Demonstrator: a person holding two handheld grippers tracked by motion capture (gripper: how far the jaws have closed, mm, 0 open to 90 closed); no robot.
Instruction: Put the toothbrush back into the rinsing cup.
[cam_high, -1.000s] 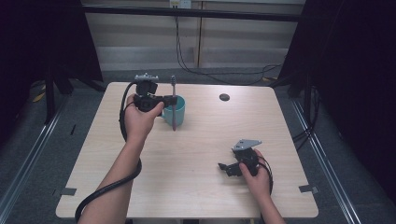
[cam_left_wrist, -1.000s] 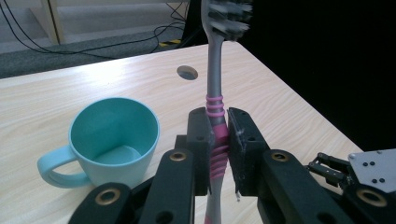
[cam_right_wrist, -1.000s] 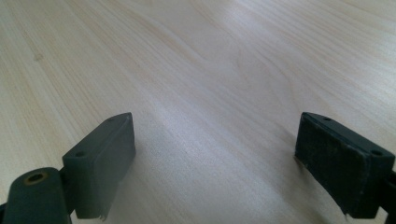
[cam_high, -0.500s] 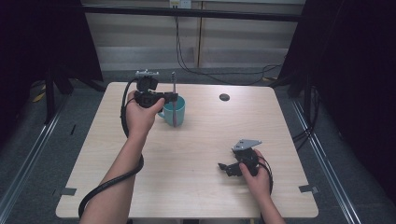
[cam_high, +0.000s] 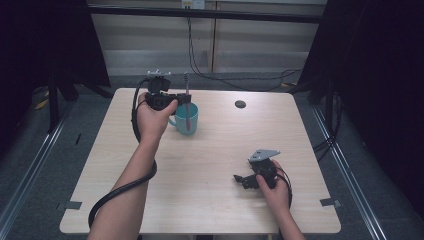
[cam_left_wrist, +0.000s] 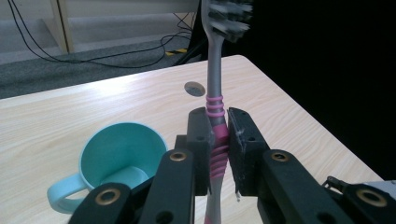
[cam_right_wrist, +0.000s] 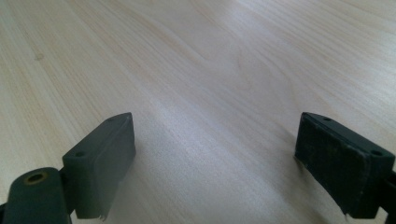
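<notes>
The left gripper (cam_high: 184, 98) clamps a toothbrush (cam_left_wrist: 214, 121) by the pink-ribbed part of its grey handle, its jaws pressed against both sides of it; the brush stands nearly upright, bristles up, and in the high view its lower end hangs in front of or beside the teal mug (cam_high: 186, 119) at the far left of the table (cam_high: 215, 150); whether the tip is inside the rim or just outside it cannot be told from that view; in the left gripper view the mug (cam_left_wrist: 122, 158) sits below and to the left of the jaws, its mouth open and seemingly empty, its handle pointing to the left of that view, and the brush handle runs down past the rim on the mug's right, which suggests the brush is alongside the mug rather than over its opening; the step in hand looks like standing the toothbrush in the mug, with the brush lifted and carried but not yet lined up; the next move calls for shifting the left gripper sideways until the handle's lower end is above the mug's mouth, then lowering it in and letting go only once the tip rests on the bottom, so the brush leans on the rim instead of toppling out; the right gripper (cam_high: 245, 181) rests low on the near right of the table, well apart from the mug, its jaws spread wide over bare wood and holding nothing; a small dark disc (cam_high: 240, 104) lies on the far side of the table, clear of the work.
</notes>
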